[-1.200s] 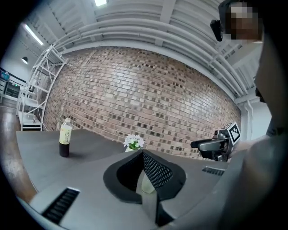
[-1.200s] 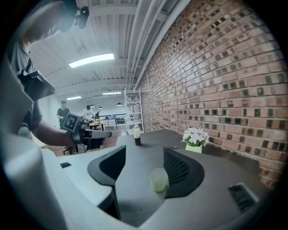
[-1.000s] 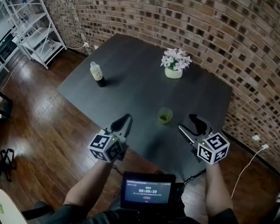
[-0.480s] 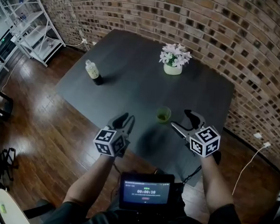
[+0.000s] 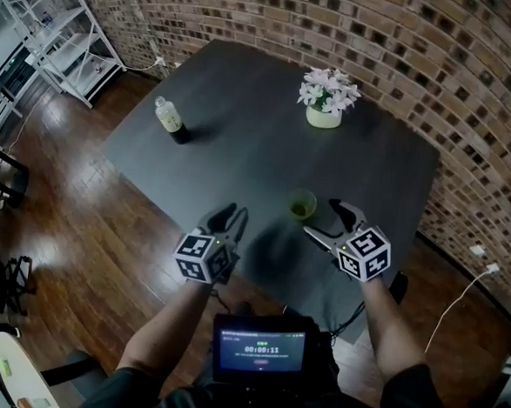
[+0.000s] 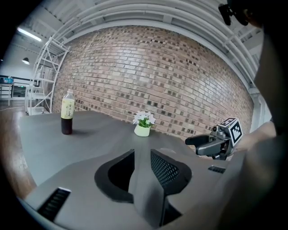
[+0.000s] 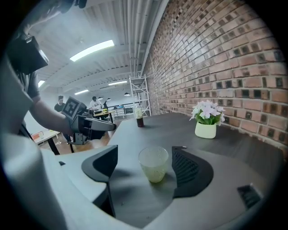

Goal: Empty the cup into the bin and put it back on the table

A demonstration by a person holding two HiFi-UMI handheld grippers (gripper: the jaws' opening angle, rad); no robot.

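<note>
Right gripper view: the cup (image 7: 154, 164) stands on the table (image 7: 234, 148) between my right tongs' (image 7: 145, 155) jaws, which have just been opening and don't touch it. My left tongs (image 6: 141, 157), just opened too, hold nothing. Grasping, emptying and returning are all left, I judge; no bin shows.

A smooth, matt dark-grey table (image 5: 241, 154) is pictured. On it are seen a translucent, frosted plastic cup (image 5: 302, 206) tinged green, a clear plastic bottle (image 5: 170, 119) and a smooth pale pot (image 5: 323, 116). Around the table, glossy wooden floor (image 5: 88, 222) is shown; behind the table, a rough brick wall (image 5: 406, 52); beside the table, white-painted metal shelving (image 5: 49, 36).
</note>
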